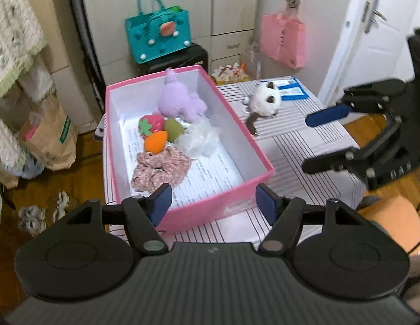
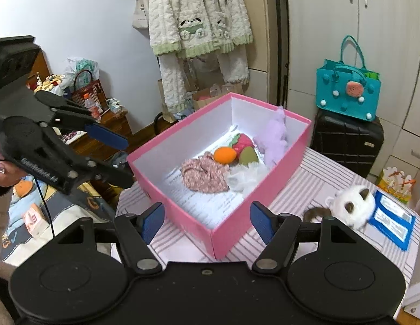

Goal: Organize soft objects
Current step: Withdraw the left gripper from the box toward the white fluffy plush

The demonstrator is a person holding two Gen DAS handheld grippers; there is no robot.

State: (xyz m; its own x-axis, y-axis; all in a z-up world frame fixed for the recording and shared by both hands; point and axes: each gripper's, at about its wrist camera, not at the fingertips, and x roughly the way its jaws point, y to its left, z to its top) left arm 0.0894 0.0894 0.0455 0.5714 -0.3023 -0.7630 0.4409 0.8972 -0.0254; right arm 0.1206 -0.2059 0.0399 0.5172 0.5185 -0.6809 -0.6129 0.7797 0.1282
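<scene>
While both our grippers, left gripper (image 1: pixel 214 203) and right gripper (image 2: pixel 207 223), gape empty, soft toys sit inside pink box (image 1: pixel 253 146); cat plush (image 1: pixel 262 101) lies near tabletop's (image 1: pixel 304 146) far edge; printed sheet's text unreadable.

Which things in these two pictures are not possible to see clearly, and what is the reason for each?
- Purple plush: right wrist view, blurred, lower part behind the pink box wall.
- White and brown plush cat: right wrist view, partly behind the right gripper's finger.
- Blue card: left wrist view, print too small to read.
- Printed paper lining the box: both views, text too small, partly under the floral cloth.
</scene>
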